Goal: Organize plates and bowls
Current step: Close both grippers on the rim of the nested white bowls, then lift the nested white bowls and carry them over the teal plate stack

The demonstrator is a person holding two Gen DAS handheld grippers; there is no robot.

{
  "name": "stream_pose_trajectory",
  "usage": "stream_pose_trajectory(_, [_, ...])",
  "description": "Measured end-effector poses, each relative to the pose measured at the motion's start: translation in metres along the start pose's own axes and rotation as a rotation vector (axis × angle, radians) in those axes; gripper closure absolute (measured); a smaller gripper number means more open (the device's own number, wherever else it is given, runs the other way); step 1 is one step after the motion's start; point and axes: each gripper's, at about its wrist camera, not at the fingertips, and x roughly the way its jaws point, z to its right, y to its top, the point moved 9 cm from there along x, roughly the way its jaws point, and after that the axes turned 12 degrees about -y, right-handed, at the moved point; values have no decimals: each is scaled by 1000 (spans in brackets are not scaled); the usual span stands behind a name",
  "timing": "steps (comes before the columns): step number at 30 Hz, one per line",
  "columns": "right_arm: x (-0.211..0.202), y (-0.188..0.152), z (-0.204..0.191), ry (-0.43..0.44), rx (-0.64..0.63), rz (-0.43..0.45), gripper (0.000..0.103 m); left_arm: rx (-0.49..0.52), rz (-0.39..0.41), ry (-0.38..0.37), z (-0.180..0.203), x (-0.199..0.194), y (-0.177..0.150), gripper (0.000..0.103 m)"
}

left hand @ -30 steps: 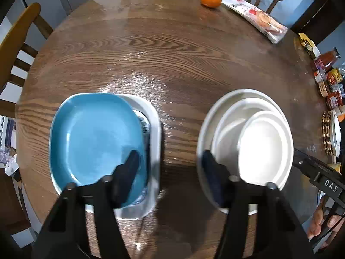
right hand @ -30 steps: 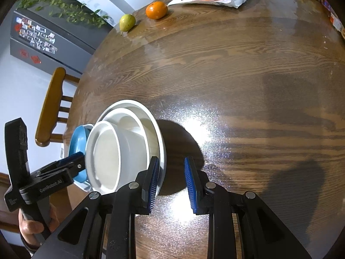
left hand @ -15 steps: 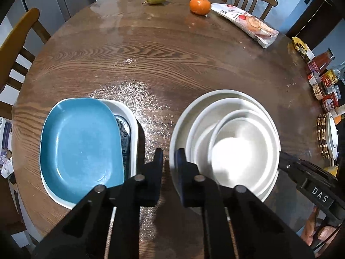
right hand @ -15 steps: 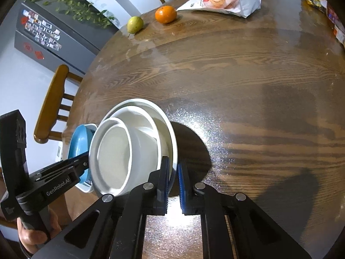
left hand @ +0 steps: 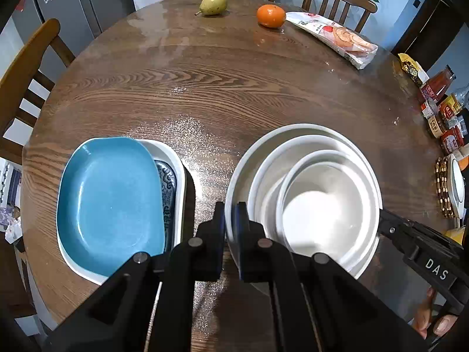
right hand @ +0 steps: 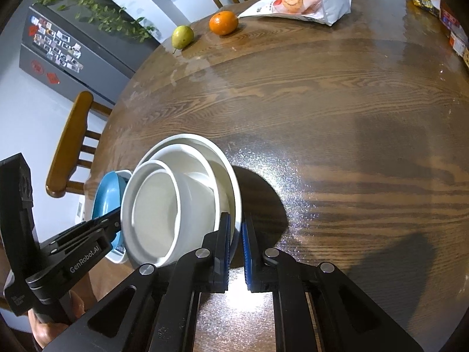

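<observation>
Gripping the white plate (left hand: 239,173) rim from both sides.
Left gripper (left hand: 231,217) clamped at 9 o'clock, right gripper (right hand: 238,231) at 3; nested bowls (left hand: 322,199) inside; blue plate (left hand: 108,202) just beside on the table (left hand: 234,88).

Your patterned blue-and-white dish (left hand: 168,187) mostly hidden under teal plate (left hand: 108,202), jar labels (left hand: 439,111) at right edge too small to read, woven coaster (left hand: 442,187) cut off by frame
</observation>
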Motion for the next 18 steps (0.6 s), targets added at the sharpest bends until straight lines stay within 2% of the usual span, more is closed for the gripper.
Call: stream_pose_trajectory(18, [-24,6,-6,-4,3,53,92,24,67,3,6,-24,10,101])
